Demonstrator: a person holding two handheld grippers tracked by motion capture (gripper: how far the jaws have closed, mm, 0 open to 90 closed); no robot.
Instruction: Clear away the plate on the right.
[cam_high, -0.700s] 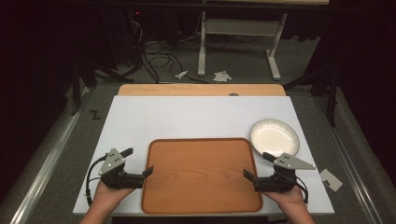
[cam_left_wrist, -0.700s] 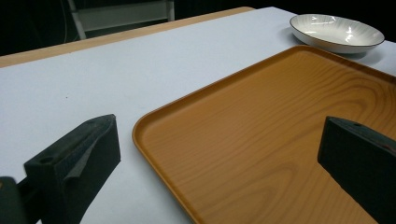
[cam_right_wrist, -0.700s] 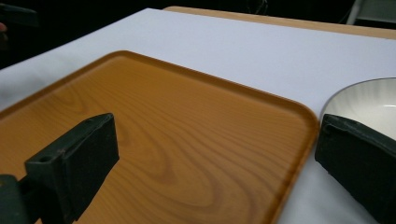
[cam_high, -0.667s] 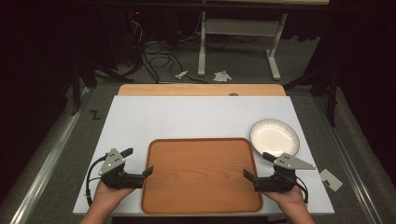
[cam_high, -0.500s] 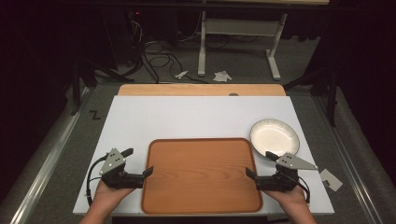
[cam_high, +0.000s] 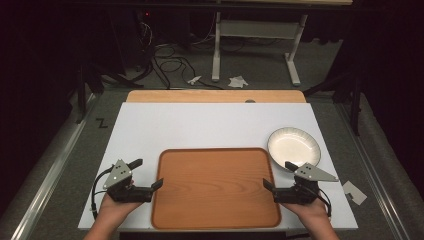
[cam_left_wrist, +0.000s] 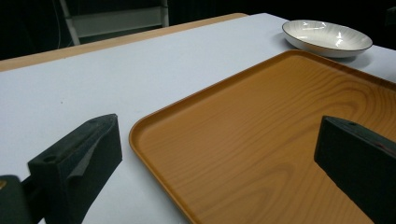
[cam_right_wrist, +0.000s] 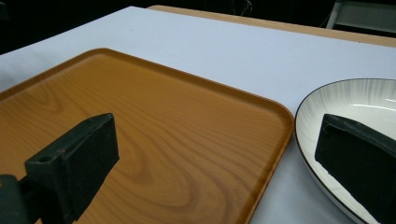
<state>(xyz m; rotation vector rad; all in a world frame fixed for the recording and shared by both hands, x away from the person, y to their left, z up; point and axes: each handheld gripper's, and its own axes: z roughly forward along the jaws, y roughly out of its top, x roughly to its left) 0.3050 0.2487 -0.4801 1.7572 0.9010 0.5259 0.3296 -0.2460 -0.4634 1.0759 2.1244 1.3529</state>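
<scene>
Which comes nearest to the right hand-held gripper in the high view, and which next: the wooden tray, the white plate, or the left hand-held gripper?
1. Wooden tray, right beside the right hand-held gripper.
2. White plate, just beyond it.
3. Left hand-held gripper, across the tray.

A black mark shaped like the letter Z (cam_high: 102, 123) is showing on the floor left of the table (cam_high: 210, 125); nothing else is reading as text.

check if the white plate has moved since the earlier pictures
No. The white plate sits at the same spot by the far right corner of the wooden tray, as before.
</scene>
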